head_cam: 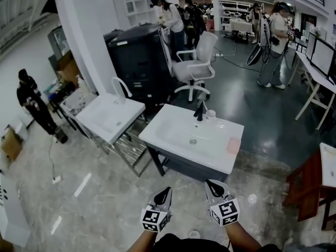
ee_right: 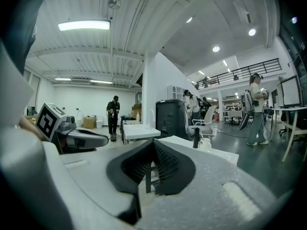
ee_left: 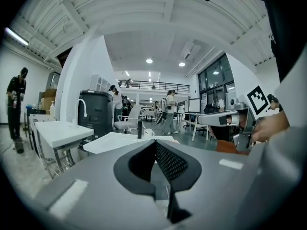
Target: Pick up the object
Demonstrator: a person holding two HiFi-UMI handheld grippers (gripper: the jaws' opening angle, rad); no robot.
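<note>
A white sink basin (head_cam: 173, 135) on a dark stand is in front of me. At its back edge stand a black faucet (head_cam: 200, 112) and a white cup (head_cam: 210, 114), and a pink sponge (head_cam: 234, 145) lies on its right rim. My left gripper (head_cam: 164, 192) and right gripper (head_cam: 212, 184) hover side by side below the basin's near edge, both shut and holding nothing. In the left gripper view the shut gripper (ee_left: 155, 145) points at the basin (ee_left: 115, 143), faucet (ee_left: 139, 128) and cup (ee_left: 148, 133). The right gripper (ee_right: 153, 145) faces the faucet (ee_right: 195, 137) and cup (ee_right: 205, 143).
A second white sink (head_cam: 107, 117) with a curved tap stands to the left, with a metal rack between the two. Behind are a black cabinet (head_cam: 139, 62) and a white office chair (head_cam: 197, 62). A reddish stool (head_cam: 310, 185) is at the right. Several people stand around the room.
</note>
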